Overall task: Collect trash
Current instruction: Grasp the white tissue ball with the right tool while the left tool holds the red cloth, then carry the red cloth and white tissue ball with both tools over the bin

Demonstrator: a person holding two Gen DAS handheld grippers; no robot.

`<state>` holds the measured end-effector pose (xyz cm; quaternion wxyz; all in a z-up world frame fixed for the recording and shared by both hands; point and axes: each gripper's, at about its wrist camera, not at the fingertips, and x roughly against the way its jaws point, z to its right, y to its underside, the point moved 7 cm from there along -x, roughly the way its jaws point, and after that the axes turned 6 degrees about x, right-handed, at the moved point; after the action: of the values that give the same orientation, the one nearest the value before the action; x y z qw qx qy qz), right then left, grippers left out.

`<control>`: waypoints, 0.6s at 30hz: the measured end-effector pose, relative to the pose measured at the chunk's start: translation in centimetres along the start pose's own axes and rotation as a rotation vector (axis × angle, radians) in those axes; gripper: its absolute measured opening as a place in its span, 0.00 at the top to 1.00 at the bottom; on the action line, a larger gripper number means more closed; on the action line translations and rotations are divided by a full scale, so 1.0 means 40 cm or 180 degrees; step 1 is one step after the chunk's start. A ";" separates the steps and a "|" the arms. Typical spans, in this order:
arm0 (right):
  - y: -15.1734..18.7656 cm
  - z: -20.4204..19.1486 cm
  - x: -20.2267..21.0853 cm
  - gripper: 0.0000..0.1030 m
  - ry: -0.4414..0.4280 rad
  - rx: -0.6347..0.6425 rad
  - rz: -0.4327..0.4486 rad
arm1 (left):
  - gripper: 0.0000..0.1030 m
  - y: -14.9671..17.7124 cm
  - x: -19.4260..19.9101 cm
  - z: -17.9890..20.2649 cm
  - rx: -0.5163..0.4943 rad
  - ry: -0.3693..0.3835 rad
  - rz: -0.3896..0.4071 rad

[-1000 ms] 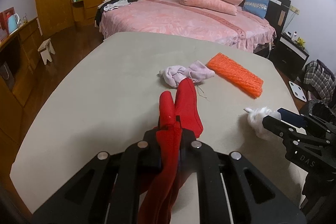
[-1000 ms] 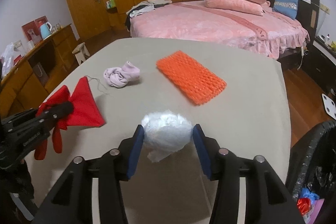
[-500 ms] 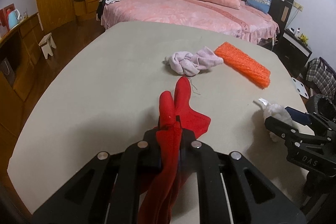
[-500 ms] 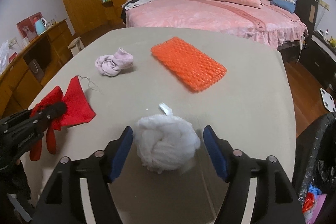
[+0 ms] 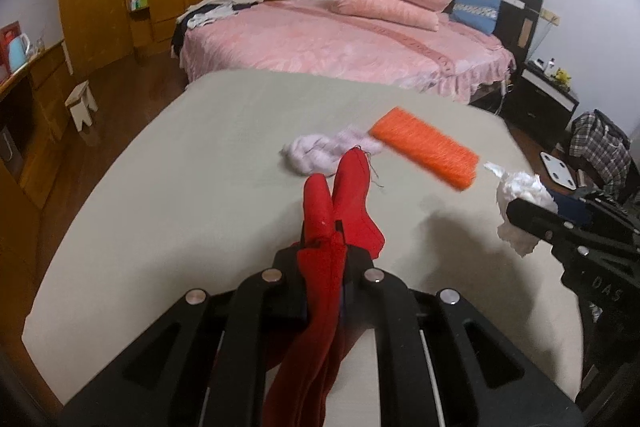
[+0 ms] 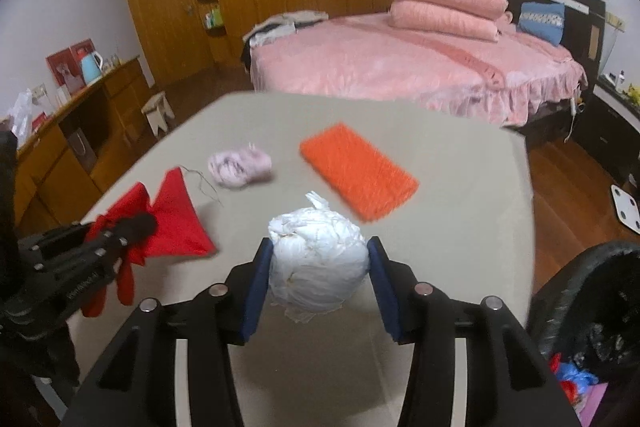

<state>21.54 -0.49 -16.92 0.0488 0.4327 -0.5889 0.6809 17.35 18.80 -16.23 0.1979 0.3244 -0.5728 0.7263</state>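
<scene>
**Both grippers loaded over the grey table**

The left gripper [image 5: 326, 247] is clamped tight on a red cloth [image 5: 352, 195]. The cloth runs through the closed jaws; its front end fans out over the grey table [image 5: 180, 187], and its tail hangs toward the camera and is cut off at the bottom edge. From the right wrist view the same cloth [image 6: 176, 223] spreads as a red triangle, with loose threads trailing from its tip; the part inside the left gripper [image 6: 136, 227] is hidden by the black fingers.

The right gripper [image 6: 320, 267] has just been closing, and its blue pads [image 6: 256, 283] now press on both sides of a white crumpled wad [image 6: 318, 259], holding it. The wad's underside is blurred, so whether it touches the table [image 6: 460, 187] cannot be told. In the left wrist view only part of the wad [image 5: 520, 191] shows beyond the right gripper [image 5: 532, 215].

Farther out on the table lie a pale lilac bundle [image 6: 240, 167] and, just beside it, a flat orange netted pad [image 6: 356, 171], both motion-blurred. In the left wrist view the red cloth covers the bundle's [image 5: 316, 155] near edge.

A black-lined trash bin [image 6: 592, 307] stands at the right edge, partly cut off, with coloured scraps inside that are hard to make out.
</scene>
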 end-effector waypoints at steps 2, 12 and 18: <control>-0.020 0.012 0.041 0.54 0.0016 -0.0013 0.0111 | 0.92 -0.012 0.019 0.028 -0.0045 0.0060 0.0039; -0.061 0.104 0.221 0.54 0.0179 -0.0138 0.0446 | 0.91 -0.040 0.109 0.217 -0.0262 0.0444 0.0202; -0.050 0.186 0.341 0.54 0.0380 -0.0211 0.0596 | 0.91 -0.046 0.150 0.340 -0.0375 0.0688 0.0270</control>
<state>18.18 -12.19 -7.10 0.0343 0.3327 -0.6449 0.6872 17.61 5.74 -8.91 0.2463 0.2076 -0.6030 0.7299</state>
